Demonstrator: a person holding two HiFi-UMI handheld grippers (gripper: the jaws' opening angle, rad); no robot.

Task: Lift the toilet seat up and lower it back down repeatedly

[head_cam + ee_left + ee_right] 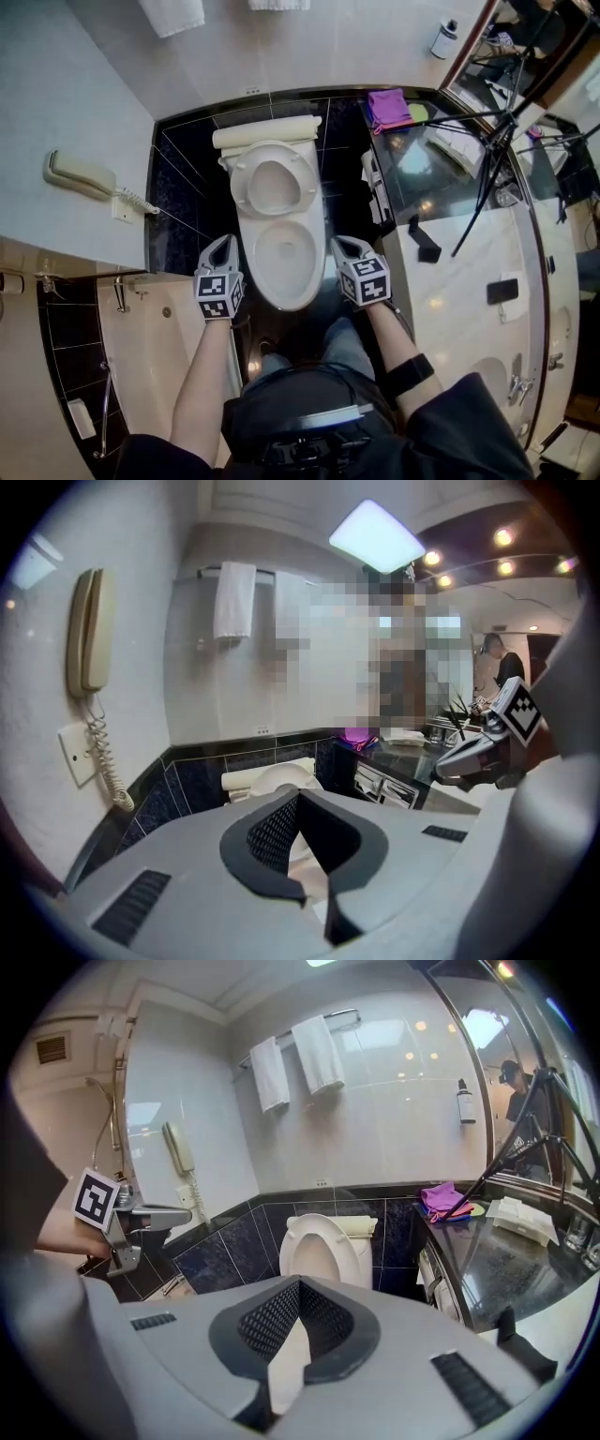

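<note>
The white toilet seat (273, 185) stands raised against the tank (265, 133), leaving the bowl's rim (302, 295) bare. The right gripper view shows the raised seat (319, 1246) straight ahead, and the left gripper view shows it (272, 780) just over the jaws. My left gripper (223, 246) hangs left of the bowl, shut with nothing held (314, 892). At the bowl's right side my right gripper (345, 246) is also shut and empty (281, 1372). Neither touches the toilet. Each gripper appears in the other's view: the right gripper (478, 757), the left gripper (141, 1218).
A wall phone (80, 175) hangs at the left. The dark counter (441, 178) to the right carries a purple cloth (387, 108) and a tripod (497, 141). Towels (300, 1063) hang above the toilet. A bathtub (159, 319) lies at the lower left.
</note>
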